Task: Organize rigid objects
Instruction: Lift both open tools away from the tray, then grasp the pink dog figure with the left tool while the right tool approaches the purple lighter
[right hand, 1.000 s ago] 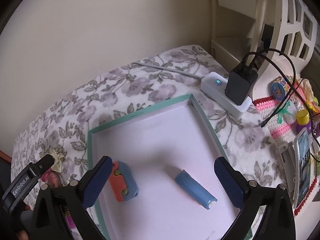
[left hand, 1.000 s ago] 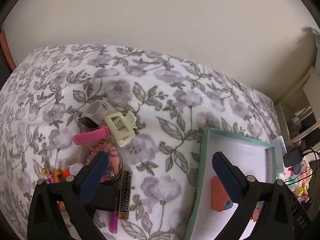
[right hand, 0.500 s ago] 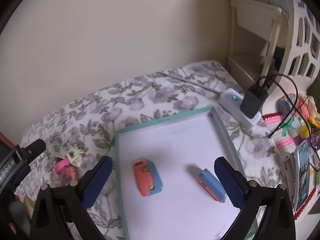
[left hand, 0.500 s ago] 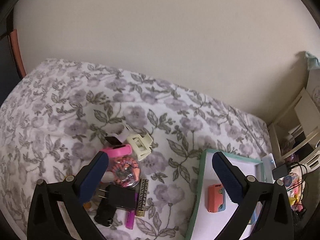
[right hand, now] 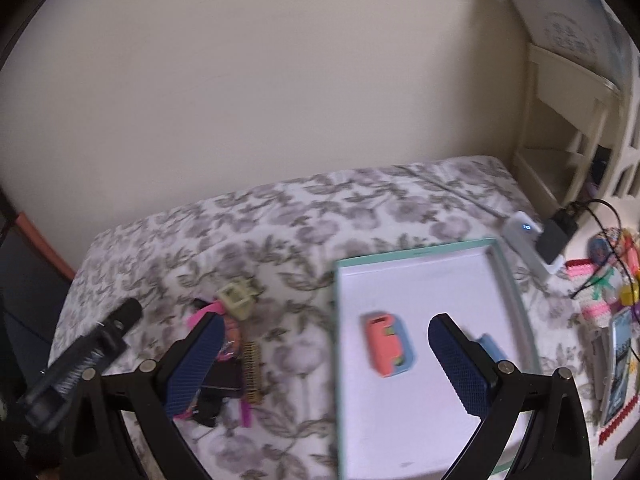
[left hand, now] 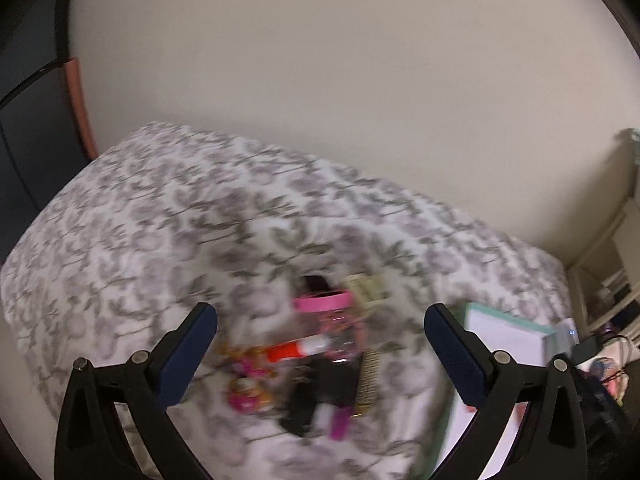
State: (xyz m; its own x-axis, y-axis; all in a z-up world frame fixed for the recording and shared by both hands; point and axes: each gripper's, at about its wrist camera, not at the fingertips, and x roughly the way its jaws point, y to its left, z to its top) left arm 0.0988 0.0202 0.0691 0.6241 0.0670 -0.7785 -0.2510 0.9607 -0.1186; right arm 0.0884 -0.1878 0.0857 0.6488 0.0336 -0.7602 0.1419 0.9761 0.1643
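Observation:
A teal-rimmed white tray (right hand: 514, 292) lies on the floral bedspread; it also shows in the left wrist view (left hand: 510, 322). In it lie an orange and blue block (right hand: 386, 344) and a blue piece (right hand: 490, 346), partly hidden by my right finger. A blurred pile of small objects lies left of the tray: a cream hair clip (left hand: 366, 288), a pink strip (left hand: 322, 302), a black plug (left hand: 316, 392) and a gold comb clip (left hand: 366, 378). My left gripper (left hand: 320, 350) is open and empty above the pile. My right gripper (right hand: 322, 354) is open and empty above the tray's left edge.
A white power strip with a black charger (right hand: 550, 236) sits right of the tray. A cream shelf unit (right hand: 572, 120) stands at the right against the wall. Colourful clutter and cables (right hand: 612, 292) lie at the far right. The bed's left edge (left hand: 44, 216) drops off.
Both grippers have lifted and pulled back from the bed. The left view now centres on the pile; the right view has swung left, so pile and left gripper show. Both stayed open.

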